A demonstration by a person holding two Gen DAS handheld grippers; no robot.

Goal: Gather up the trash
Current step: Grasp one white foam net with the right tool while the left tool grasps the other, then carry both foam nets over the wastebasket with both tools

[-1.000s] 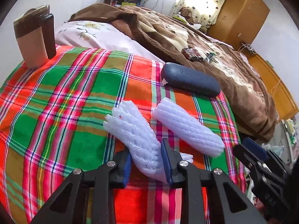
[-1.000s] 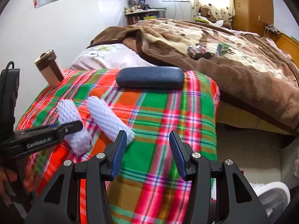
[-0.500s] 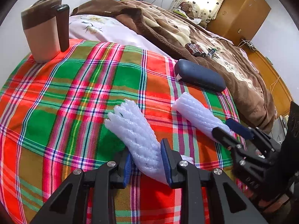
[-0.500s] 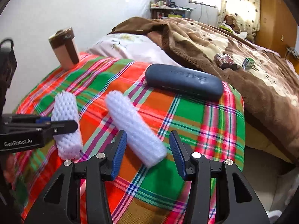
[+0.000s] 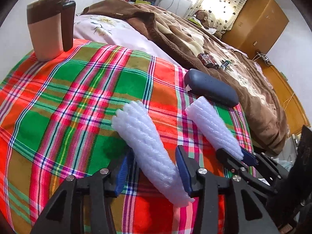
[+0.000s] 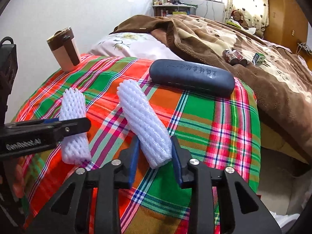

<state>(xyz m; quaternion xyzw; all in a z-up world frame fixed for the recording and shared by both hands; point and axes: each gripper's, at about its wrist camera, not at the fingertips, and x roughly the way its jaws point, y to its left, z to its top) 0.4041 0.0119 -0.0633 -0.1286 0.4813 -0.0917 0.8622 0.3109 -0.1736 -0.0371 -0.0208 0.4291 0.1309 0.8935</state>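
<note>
Left gripper (image 5: 152, 170) straddles the near end of the left-hand white foam-net fruit sleeve (image 5: 148, 148), and its jaws are opening: a clear gap shows at the pad at nine o'clock of the sleeve, while the three o'clock pad sits just beside the foam. That sleeve lies on the red-and-green plaid cloth (image 5: 64, 97), its far end pointing toward eleven o'clock. To do this step well, I would judge it best to close squarely across the sleeve's width and not at the very tip, since the soft net will crush and could slip out.

Right gripper (image 6: 155, 160) has its jaws closing around the near end of the second white foam-net sleeve (image 6: 143, 123); the blue pads flank it, with a slim gap visible at the left pad. This sleeve points toward eleven o'clock, at the dark blue oblong glasses case (image 6: 192, 80).

Both grippers slope downward at the cloth, side by side.
</note>
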